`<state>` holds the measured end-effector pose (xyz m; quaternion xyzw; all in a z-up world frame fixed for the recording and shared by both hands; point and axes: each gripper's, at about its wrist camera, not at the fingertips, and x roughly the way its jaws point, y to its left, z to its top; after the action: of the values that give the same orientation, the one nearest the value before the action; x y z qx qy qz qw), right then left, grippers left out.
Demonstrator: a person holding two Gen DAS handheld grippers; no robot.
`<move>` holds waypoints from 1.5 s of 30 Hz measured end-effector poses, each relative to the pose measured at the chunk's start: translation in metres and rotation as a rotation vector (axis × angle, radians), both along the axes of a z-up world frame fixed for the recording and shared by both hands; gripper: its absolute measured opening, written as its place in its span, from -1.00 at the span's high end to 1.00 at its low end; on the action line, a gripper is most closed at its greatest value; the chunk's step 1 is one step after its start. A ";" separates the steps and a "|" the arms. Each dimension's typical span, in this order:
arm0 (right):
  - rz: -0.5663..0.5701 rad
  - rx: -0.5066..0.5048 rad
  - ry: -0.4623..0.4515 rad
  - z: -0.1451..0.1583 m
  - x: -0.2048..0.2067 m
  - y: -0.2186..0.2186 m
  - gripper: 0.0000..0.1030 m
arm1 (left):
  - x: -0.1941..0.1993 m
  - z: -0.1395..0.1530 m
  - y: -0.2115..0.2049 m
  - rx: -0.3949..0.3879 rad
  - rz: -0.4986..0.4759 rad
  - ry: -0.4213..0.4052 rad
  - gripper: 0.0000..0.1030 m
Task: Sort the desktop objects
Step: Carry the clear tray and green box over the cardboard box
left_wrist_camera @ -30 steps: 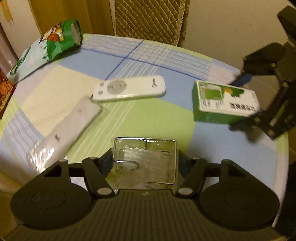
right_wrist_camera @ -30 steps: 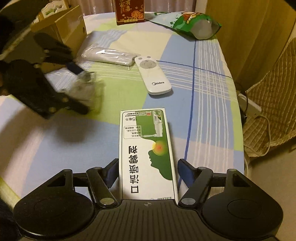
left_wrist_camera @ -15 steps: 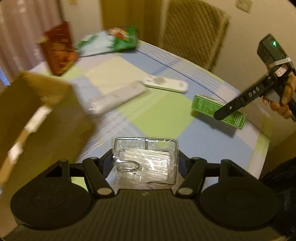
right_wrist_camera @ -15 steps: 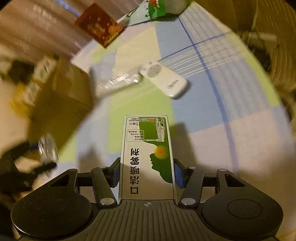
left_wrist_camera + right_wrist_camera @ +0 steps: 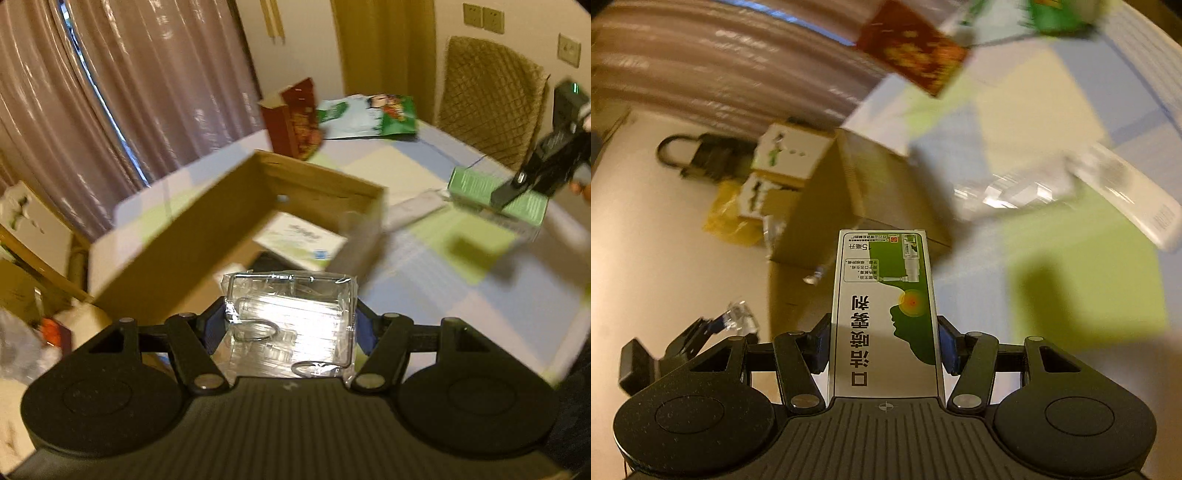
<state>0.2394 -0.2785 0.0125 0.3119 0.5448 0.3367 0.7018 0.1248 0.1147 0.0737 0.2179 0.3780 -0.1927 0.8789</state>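
Observation:
My left gripper (image 5: 289,328) is shut on a clear plastic pack of wire clips (image 5: 291,317), held in the air just before the open cardboard box (image 5: 258,206). My right gripper (image 5: 884,343) is shut on a green-and-white medicine box (image 5: 884,295), which is lifted off the table and points toward the cardboard box (image 5: 871,192). The left wrist view shows the right gripper (image 5: 517,184) carrying the green box (image 5: 480,188) at the far right. The right wrist view shows the left gripper (image 5: 713,328) with the clear pack (image 5: 740,317) at the lower left.
A white-and-green carton (image 5: 299,240) lies inside the cardboard box. On the checked tablecloth (image 5: 461,266) are a plastic-wrapped remote (image 5: 1015,192), a white remote (image 5: 1126,199), a red box (image 5: 295,118) and a green snack bag (image 5: 369,116). A padded chair (image 5: 491,99) stands behind the table.
The right gripper closed on the medicine box and lifted it off the table. Both grippers rose and swung left toward the cardboard box, the left still holding the clear pack.

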 end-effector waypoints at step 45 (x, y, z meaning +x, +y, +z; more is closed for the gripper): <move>0.112 -0.280 -0.193 0.046 0.095 0.155 -0.07 | 0.177 -0.150 0.048 0.444 -0.699 0.214 -0.26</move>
<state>0.3348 -0.1232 0.0583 0.1465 0.5329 0.3244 0.7677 0.3017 0.1624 -0.0768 0.4956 0.4029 -0.4146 0.6482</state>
